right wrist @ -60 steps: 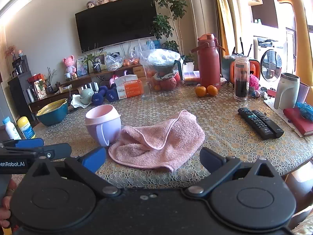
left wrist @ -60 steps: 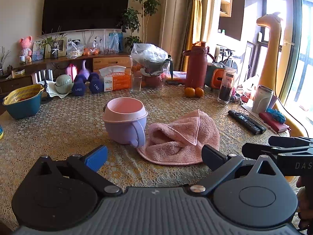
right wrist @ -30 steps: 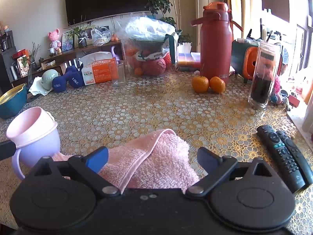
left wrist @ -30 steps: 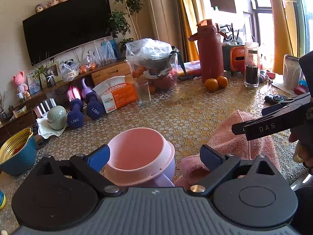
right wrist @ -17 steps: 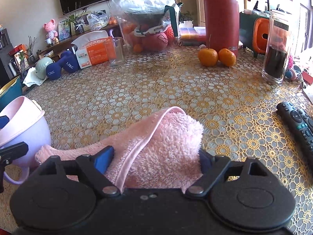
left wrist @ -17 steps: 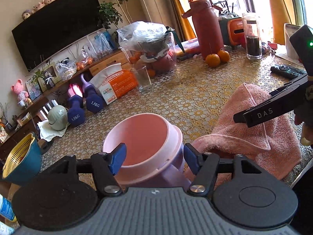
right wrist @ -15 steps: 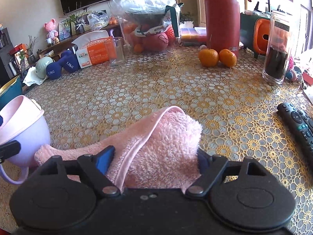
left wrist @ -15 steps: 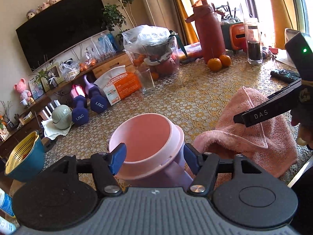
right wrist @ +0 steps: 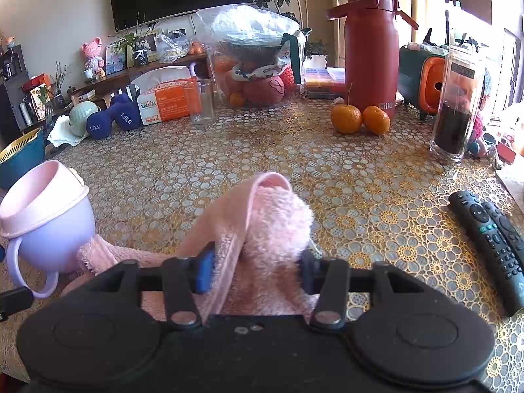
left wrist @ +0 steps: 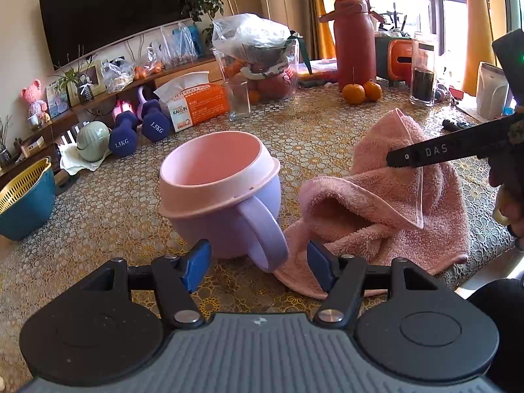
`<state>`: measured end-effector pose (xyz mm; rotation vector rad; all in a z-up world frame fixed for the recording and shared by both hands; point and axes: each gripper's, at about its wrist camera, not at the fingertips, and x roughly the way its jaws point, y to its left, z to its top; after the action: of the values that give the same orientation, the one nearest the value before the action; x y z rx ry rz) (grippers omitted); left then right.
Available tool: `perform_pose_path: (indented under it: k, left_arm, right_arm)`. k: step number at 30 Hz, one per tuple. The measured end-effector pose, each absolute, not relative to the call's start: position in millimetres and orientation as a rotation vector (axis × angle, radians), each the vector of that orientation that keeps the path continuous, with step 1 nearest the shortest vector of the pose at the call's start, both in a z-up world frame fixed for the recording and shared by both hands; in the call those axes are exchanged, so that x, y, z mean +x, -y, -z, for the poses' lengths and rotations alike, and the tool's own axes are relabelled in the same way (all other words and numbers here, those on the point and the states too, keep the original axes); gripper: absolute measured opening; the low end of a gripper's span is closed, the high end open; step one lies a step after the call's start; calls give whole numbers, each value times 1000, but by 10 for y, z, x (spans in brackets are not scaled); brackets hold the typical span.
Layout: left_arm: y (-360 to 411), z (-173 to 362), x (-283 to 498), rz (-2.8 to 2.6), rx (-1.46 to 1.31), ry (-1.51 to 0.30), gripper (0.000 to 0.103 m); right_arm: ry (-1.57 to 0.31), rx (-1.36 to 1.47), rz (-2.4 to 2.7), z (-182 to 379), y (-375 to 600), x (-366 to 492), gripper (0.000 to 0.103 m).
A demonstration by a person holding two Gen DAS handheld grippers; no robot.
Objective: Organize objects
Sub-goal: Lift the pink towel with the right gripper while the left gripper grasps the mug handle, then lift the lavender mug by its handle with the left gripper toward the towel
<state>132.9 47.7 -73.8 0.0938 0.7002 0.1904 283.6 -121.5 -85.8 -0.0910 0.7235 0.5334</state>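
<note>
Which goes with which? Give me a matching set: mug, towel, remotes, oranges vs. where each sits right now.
Things:
1. mug
2. towel
3. remotes
4. oranges

Places or states:
A. by the foot of the red flask
B. bunched between the right gripper fingers, which are closing on it
C. side by side on the table's right edge
D. handle between the left gripper fingers, pads not on it

Pairs: 1-D, 2-B, 3-C, 4-A
</note>
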Motion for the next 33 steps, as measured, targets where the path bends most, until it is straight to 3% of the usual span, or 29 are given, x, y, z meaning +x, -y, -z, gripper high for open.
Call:
perform_pose_path:
  k: [6, 9, 15, 19, 25, 33]
  left_arm:
    - [-414, 733, 1371, -190, 82, -681, 50]
    - [-415, 719, 1391, -190, 77, -680, 36]
    - [-447, 728, 1364, -173, 61, -688, 31]
    - [-490, 720, 1303, -159, 50, -691, 21]
    - [-561, 717, 1251, -133, 40, -693, 17]
    - [-634, 724, 1204, -100, 29, -692, 16]
  right_arm:
    - [-681, -108, -552, 737, 1228, 2716, 39]
    - [-649, -115, -568, 658, 1236, 2639, 38]
    - [-571, -133, -639, 421, 1250, 2434, 38]
    - [-533, -153, -702, 263, 1133, 2316, 38]
    - [-475, -236, -833, 142, 749, 2054, 38]
    - [-533, -308, -848, 371, 347, 2013, 35]
